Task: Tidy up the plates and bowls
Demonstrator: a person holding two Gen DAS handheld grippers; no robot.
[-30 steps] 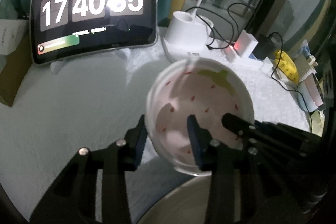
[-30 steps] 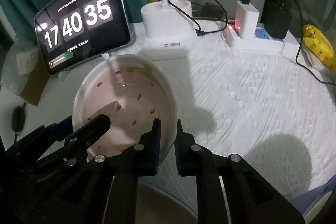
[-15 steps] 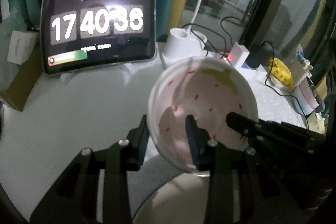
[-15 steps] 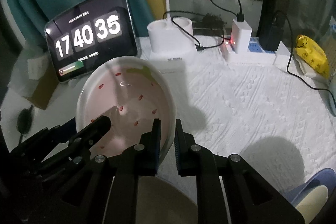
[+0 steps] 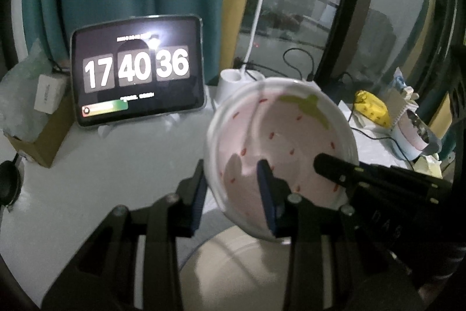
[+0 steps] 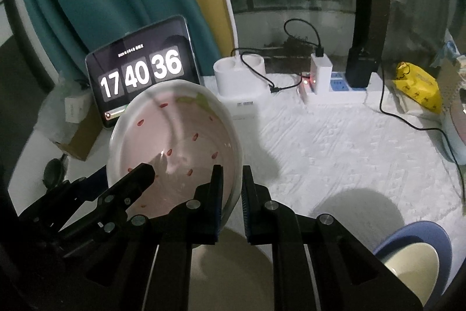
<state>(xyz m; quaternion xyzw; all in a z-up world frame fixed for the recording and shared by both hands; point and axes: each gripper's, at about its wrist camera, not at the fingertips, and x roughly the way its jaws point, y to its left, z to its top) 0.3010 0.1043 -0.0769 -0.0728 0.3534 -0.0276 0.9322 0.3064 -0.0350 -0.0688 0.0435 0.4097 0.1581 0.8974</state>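
Both the left gripper [image 5: 233,188] and right gripper [image 6: 231,194] pinch opposite rims of the strawberry bowl [image 5: 279,147], lifted above a beige plate [image 6: 230,270]. Ceramic looks stiff, glossy, breakable; rim grip suits.

One strawberry-patterned bowl [image 6: 174,147] sits at centre left of the right wrist view, one beige plate [image 6: 230,267] at bottom centre, and one blue-rimmed bowl [image 6: 413,252] at lower right. Behind are one tablet clock [image 6: 142,75], one white lamp base [image 6: 241,77], one power strip [image 6: 340,89] and one yellow packet [image 6: 416,86]. Two tongs show: the left tongs [image 5: 233,197], the right tongs [image 6: 231,194].
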